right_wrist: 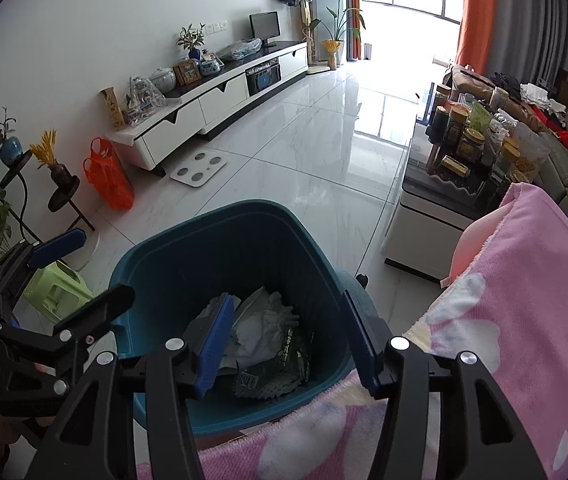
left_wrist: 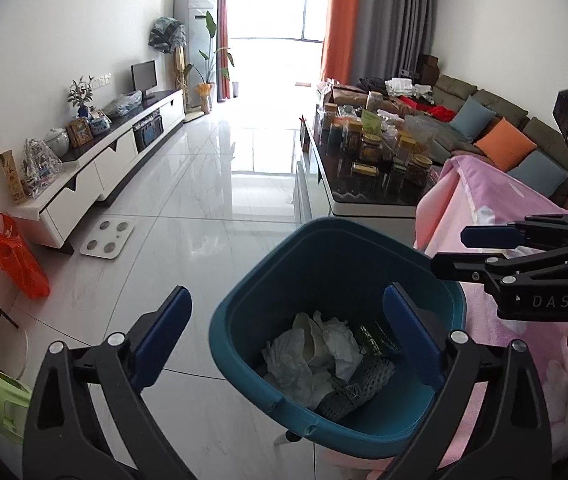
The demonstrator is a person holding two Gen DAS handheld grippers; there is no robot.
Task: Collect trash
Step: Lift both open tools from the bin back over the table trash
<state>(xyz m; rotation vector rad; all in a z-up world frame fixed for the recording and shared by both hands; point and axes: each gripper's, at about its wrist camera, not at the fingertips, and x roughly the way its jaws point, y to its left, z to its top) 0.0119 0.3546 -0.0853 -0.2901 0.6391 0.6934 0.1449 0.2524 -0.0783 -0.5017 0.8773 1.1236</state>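
Note:
A teal trash bin stands on the tiled floor beside a pink blanket. Inside it lie crumpled white paper, a grey foam net and a dark green wrapper. My left gripper hangs above the bin's mouth, open wide, with nothing between its blue pads. My right gripper is also over the bin, open and empty. Each gripper shows in the other's view: the right gripper at the right edge, the left gripper at the lower left.
The pink blanket covers furniture right of the bin. A coffee table crowded with jars stands beyond it. An orange bag, a white scale, a green stool and a plant stand sit to the left.

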